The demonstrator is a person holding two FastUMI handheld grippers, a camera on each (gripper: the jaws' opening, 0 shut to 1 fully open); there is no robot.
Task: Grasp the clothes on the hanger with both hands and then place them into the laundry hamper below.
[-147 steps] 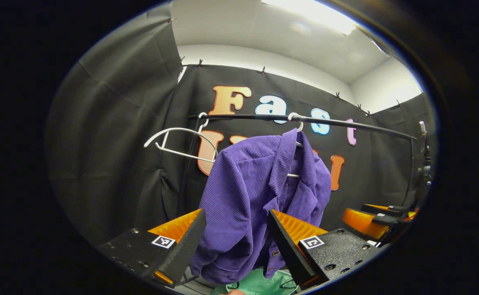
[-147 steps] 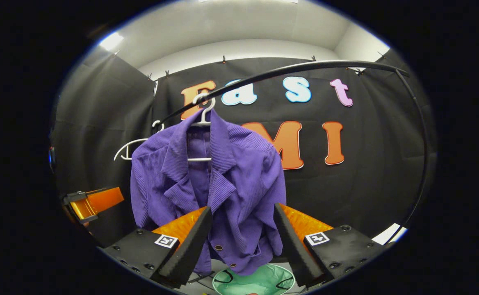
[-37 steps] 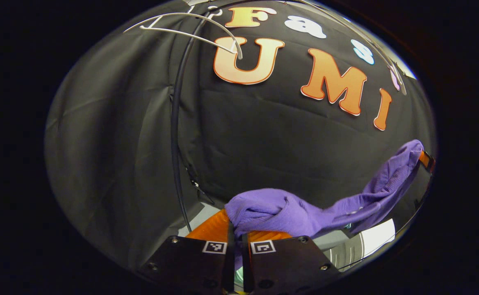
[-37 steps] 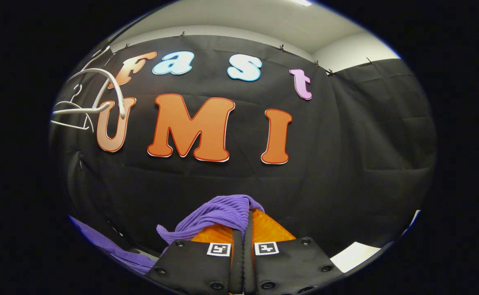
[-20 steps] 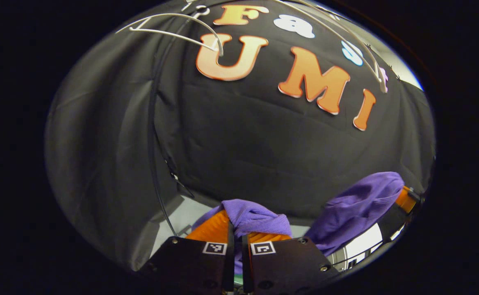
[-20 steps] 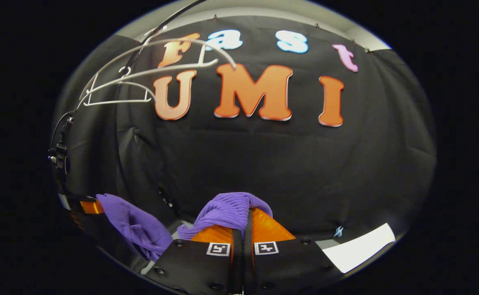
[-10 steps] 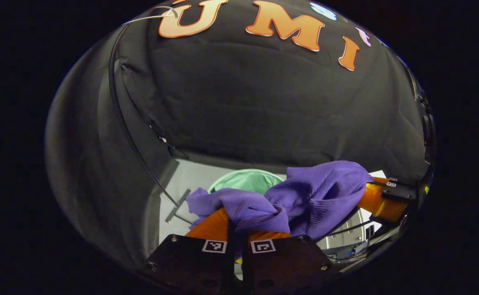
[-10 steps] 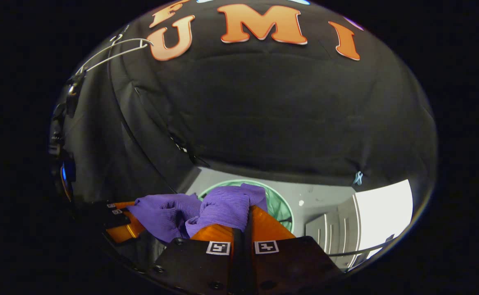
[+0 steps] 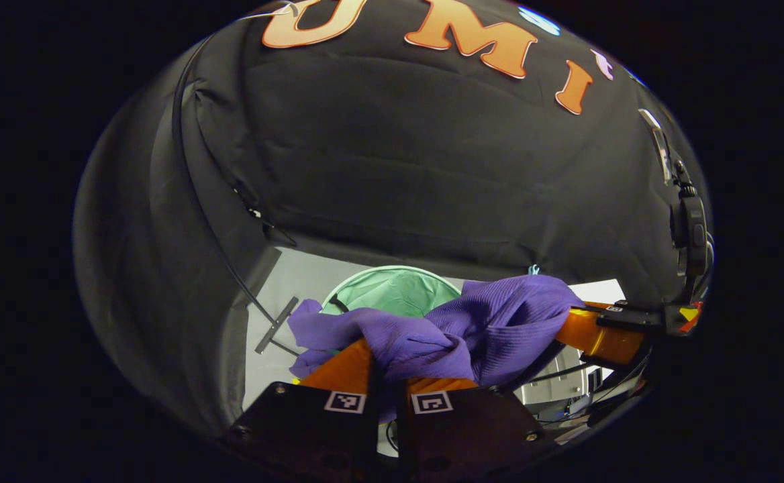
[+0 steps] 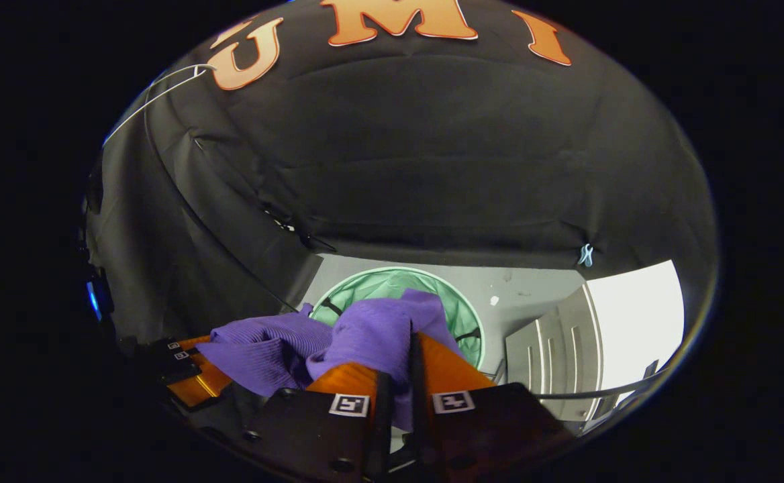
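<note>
Pinching a fold of the purple ribbed jacket point(image 9: 432, 339), the left gripper point(image 9: 386, 386) is keeping its jaws pressed together on the cloth, with the fabric bunching up over its fingers. The right gripper point(image 10: 395, 376) is doing the same, its jaws clamping another fold of the jacket point(image 10: 372, 332). In the left gripper view the right gripper point(image 9: 597, 332) is reaching in from the side, the jacket stretching between the two and sagging in a heap. The garment is hanging just above the round green mesh laundry hamper point(image 9: 392, 292), which is standing on the grey floor point(image 9: 298, 275) near the foot of the black clothes rack point(image 9: 221, 248). In the right gripper view the hamper point(image 10: 462, 315) is opening below the cloth, and the left gripper point(image 10: 194, 379) is showing low at the side.
</note>
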